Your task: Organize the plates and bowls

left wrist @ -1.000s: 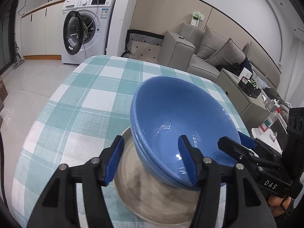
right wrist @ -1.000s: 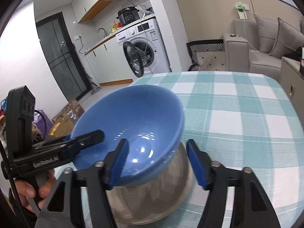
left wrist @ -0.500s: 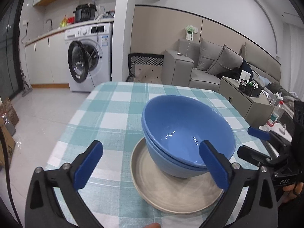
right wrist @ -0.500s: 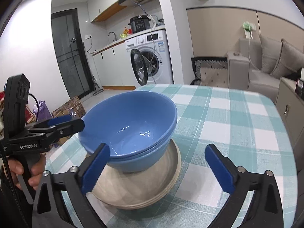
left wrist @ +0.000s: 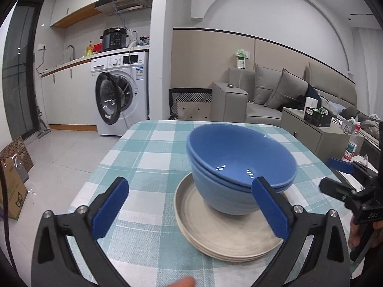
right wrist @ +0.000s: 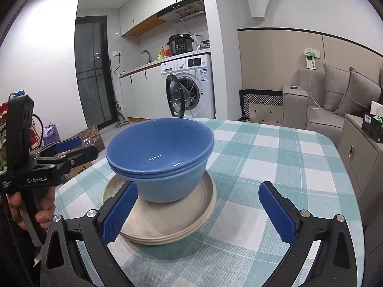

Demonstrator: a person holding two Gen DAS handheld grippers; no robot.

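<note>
Two nested blue bowls sit on a stack of beige plates on the checked table. My left gripper is open and empty, held back from the stack on its near side. It also shows at the left of the right wrist view. My right gripper is open and empty, just short of the plates. It also shows at the right of the left wrist view.
A washing machine with its door open stands beyond the table's far left. A grey sofa and a side cabinet stand to the right. Cardboard boxes lie on the floor at left.
Both grippers opened wide, let go of the upper blue bowl and drew back from it. The bowl now rests nested in the other bowl on the plates.
</note>
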